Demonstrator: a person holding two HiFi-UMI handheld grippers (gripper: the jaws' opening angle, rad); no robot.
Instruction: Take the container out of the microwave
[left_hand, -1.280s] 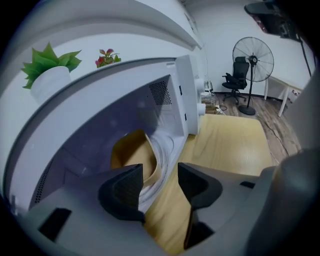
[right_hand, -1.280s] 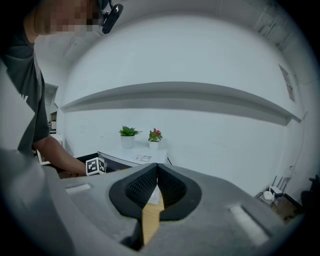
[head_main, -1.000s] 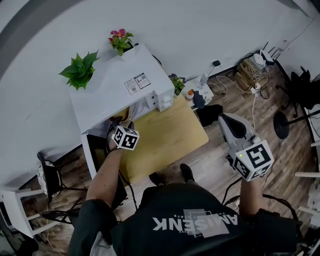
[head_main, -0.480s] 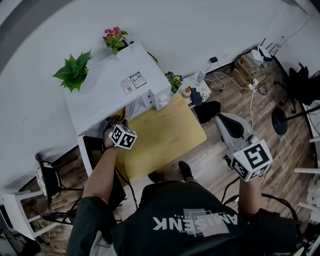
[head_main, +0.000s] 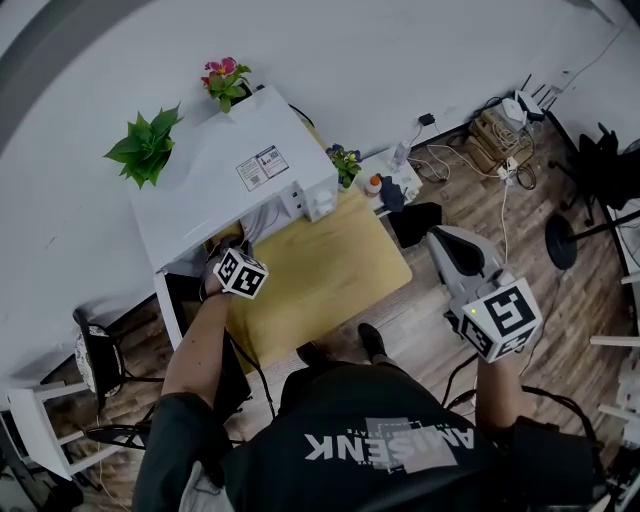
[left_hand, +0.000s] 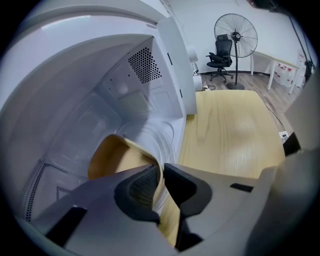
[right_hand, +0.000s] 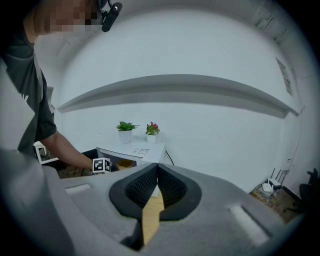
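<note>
On the table (head_main: 330, 270), the open microwave (head_main: 235, 180) is seen in the head view. Left gripper view: the container (left_hand: 112, 157) inside it is pinched at its rim by the left gripper (left_hand: 161, 176), whose jaws have just been closing. Right gripper view: the right gripper (right_hand: 156, 175) is pressed together, empty.

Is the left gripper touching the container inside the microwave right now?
Touching. The left gripper view shows the left gripper, its jaws having just been closing, pinching the thin wall of the container between both pads.
</note>
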